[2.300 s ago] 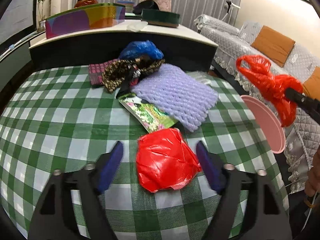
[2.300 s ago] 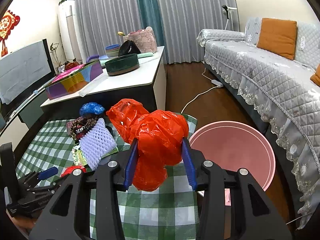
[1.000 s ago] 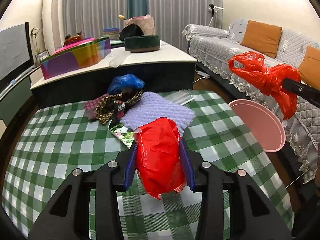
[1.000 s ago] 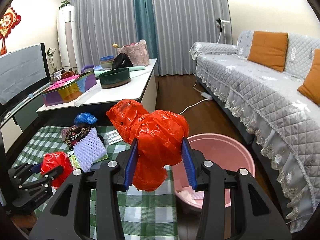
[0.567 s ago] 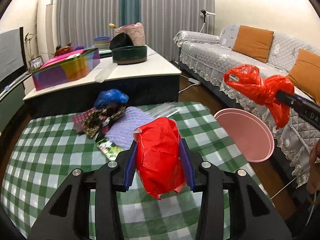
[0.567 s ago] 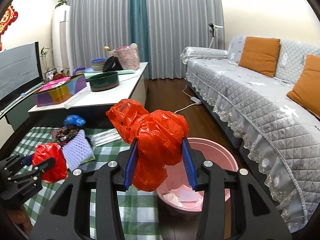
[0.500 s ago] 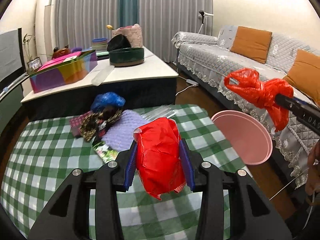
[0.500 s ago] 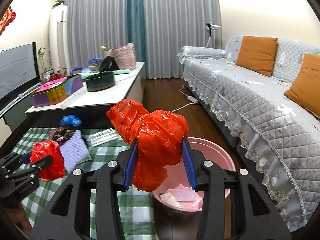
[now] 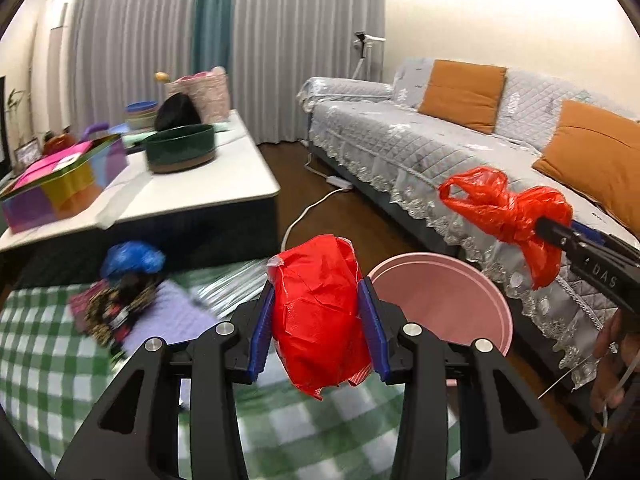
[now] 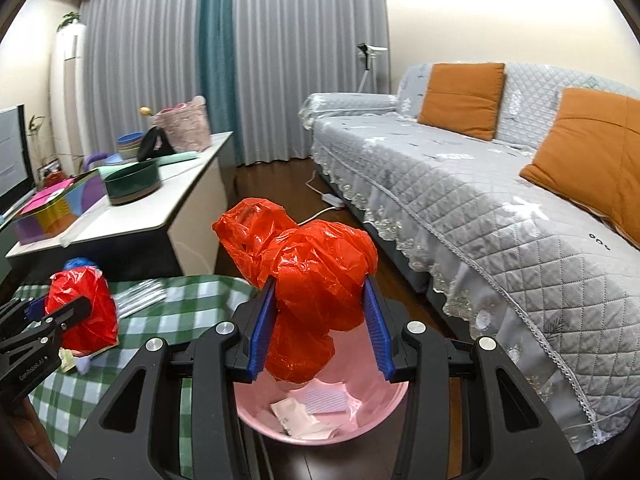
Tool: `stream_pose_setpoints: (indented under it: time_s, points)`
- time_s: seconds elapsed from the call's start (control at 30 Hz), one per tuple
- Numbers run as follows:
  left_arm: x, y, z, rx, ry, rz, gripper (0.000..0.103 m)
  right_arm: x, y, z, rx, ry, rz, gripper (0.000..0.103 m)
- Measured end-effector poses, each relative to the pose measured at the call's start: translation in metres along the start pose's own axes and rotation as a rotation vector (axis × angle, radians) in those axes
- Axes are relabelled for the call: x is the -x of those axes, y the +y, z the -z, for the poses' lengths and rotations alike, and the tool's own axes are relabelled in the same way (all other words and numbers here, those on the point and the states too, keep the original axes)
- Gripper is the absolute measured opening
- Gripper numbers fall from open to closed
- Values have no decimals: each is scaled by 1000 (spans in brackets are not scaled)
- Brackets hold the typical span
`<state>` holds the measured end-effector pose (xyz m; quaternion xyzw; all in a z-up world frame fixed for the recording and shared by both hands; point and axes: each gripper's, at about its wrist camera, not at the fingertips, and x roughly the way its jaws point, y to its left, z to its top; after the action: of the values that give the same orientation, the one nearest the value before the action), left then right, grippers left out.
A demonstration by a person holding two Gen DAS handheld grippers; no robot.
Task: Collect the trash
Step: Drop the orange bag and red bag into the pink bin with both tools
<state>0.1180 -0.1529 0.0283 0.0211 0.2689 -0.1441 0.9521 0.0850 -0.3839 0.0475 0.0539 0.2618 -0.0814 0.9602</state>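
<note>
Right gripper [image 10: 320,320], blue pads clamped on a crumpled, glossy orange-red plastic bag [image 10: 316,280] with a loose handle loop, held directly above the pink bin [image 10: 320,420], which contains pale paper scraps. Left gripper [image 9: 318,320], jaws closed on a smoother, bright red wrinkled wrapper bundle [image 9: 320,312], held over the green checked tablecloth [image 9: 48,360] just beside the bin's rim.

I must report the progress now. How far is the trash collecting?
Done: paper scraps lie in the pink plastic bin. In hand: the right gripper holds a crumpled red plastic bag over it; the left gripper holds a red wrapper wad. Left: blue plastic wad and clear film on the checked table.
</note>
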Motion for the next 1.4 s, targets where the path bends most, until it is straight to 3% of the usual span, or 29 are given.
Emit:
stream_pose_setpoints:
  time_s: [0.67, 0.73, 0.8, 0.87, 0.93, 1.4]
  points:
    - [-83, -48, -22, -40, 34, 101, 40, -46, -32, -6, -79, 34, 50, 44]
    - [-88, -52, -23, -44, 40, 114, 40, -47, -34, -6, -88, 35, 55, 46]
    - [-93, -55, -22, -41, 61, 149, 42, -49, -37, -6, -101, 33, 73, 59]
    - [-98, -56, -22, -40, 84, 177, 48, -49, -40, -6, -115, 29, 87, 65]
    - [-96, -57, -21, -43, 73, 158, 56, -49, -43, -6, -124, 31, 90, 69]
    - [-50, -28, -16, -9, 45, 102, 52, -34, -26, -11, -109, 11, 59, 71]
